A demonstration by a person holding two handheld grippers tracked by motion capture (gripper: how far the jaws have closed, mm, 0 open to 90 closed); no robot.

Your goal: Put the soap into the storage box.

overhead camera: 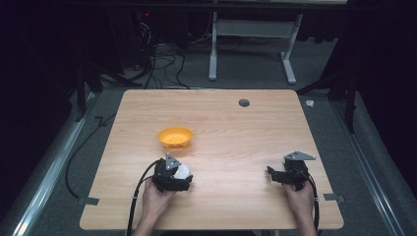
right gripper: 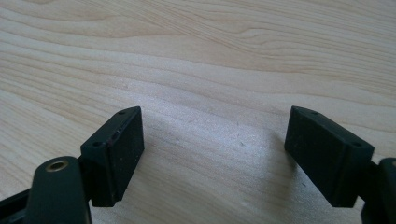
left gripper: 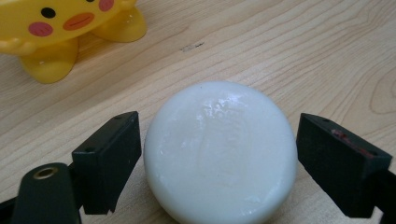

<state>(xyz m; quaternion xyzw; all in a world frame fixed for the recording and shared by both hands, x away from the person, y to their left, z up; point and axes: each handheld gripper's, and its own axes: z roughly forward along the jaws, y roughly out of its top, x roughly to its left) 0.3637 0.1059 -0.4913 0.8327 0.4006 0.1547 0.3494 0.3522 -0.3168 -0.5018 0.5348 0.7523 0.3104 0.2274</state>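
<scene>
A round white bar of soap lies on the wooden table, between the jaws of my left gripper. The jaws stand wide, one on each side of the soap, with a thin gap at each. In the high view the soap and the left gripper are near the front left. A yellow dish with a cartoon face and short feet stands just beyond them. My right gripper rests open at the front right, with bare wood between its jaws.
A grey round grommet sits in the table near its far edge. Beyond the table are floor cables and a white desk frame. Bits of tape mark the front corners.
</scene>
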